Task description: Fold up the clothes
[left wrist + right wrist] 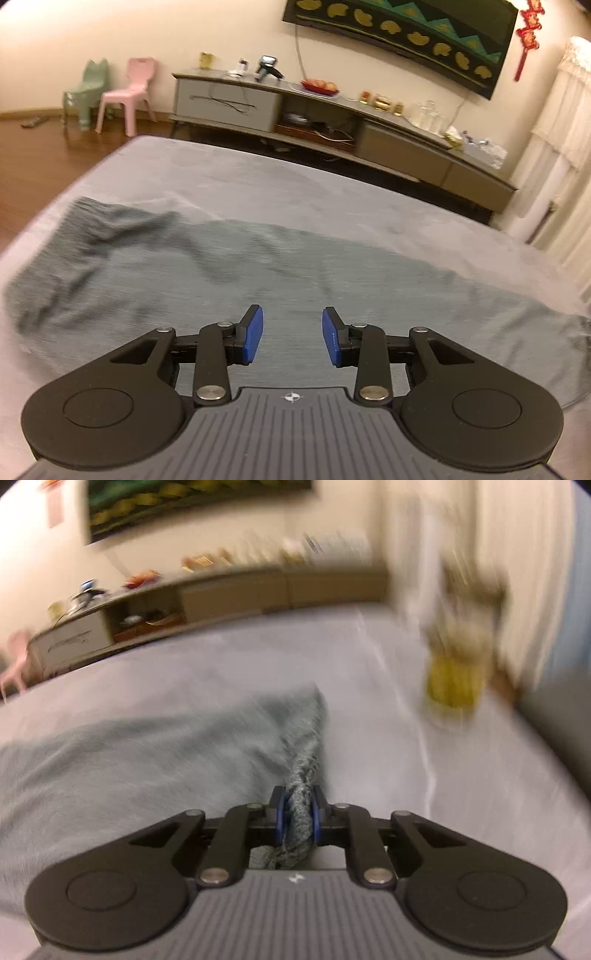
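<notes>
Left tool [292, 334]: two black fingers faced with blue pads [254, 335], black link arms on silver pivot screws, two round black housings, and a grey ribbed base plate bearing a small white mark. Right tool [298, 819]: apparently identical build, though motion blur softens its detail.

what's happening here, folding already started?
A person with two handheld grippers is working on a grey-green garment spread on the bed. The right gripper is shut on a bunched edge of the fabric. The left gripper is open above the cloth, holding nothing. No neat fold is visible yet.
</notes>
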A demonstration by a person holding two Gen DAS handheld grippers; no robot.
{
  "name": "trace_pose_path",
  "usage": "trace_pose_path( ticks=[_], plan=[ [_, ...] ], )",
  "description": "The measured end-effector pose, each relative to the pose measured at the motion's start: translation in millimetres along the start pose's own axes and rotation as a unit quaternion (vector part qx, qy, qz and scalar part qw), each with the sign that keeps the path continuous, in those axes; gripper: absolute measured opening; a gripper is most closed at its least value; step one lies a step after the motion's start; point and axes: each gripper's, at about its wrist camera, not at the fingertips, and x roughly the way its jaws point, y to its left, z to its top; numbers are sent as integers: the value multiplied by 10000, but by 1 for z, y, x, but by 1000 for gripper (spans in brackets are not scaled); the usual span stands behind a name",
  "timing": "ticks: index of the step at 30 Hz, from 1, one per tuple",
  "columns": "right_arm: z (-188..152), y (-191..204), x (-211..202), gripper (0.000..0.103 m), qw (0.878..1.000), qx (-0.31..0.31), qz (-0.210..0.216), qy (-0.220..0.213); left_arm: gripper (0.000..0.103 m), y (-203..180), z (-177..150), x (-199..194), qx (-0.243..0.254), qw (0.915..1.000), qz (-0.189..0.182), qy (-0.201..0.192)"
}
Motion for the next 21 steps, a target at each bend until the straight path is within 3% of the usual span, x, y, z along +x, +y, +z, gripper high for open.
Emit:
trace_pose_path(
  ticks=[3, 8, 10, 13, 14, 16, 18, 19, 21],
  plan=[
    [-10, 78, -23, 13, 9927, -1093, 199, -462, 38, -29, -3, 18, 39, 9992, -334, 213],
    [-44, 166, -4, 18, 9701, -2269, 765, -398, 38, -97, -20, 49, 576, 9936, -731, 640],
    [-45, 169, -4, 40, 9661, -2341, 1053, -274, 38, -129, -24, 50, 892, 9893, -967, 632],
    [-25, 131, -35, 52, 9746, -1596, 1503, -459, 40, -180, -25, 47, 1379, 9791, -1399, 522],
    [-18, 107, -42, 52, 9802, -1192, 1486, -537, 47, -200, -25, 47, 1577, 9742, -1549, 461],
    [-6, 62, -48, 52, 9867, -424, 1456, -585, 54, -251, -34, 50, 2234, 9584, -1754, 299],
    [-3, 26, -36, 54, 9886, 217, 1454, -328, 61, -303, -46, 53, 2930, 9364, -1925, 137],
    [-2, 8, -30, 54, 9878, 537, 1451, -200, 66, -329, -58, 57, 3421, 9195, -1934, 60],
    [1, -28, -17, 54, 9826, 1174, 1439, 58, 66, -376, -86, 67, 4368, 8804, -1840, -134]
  ],
)
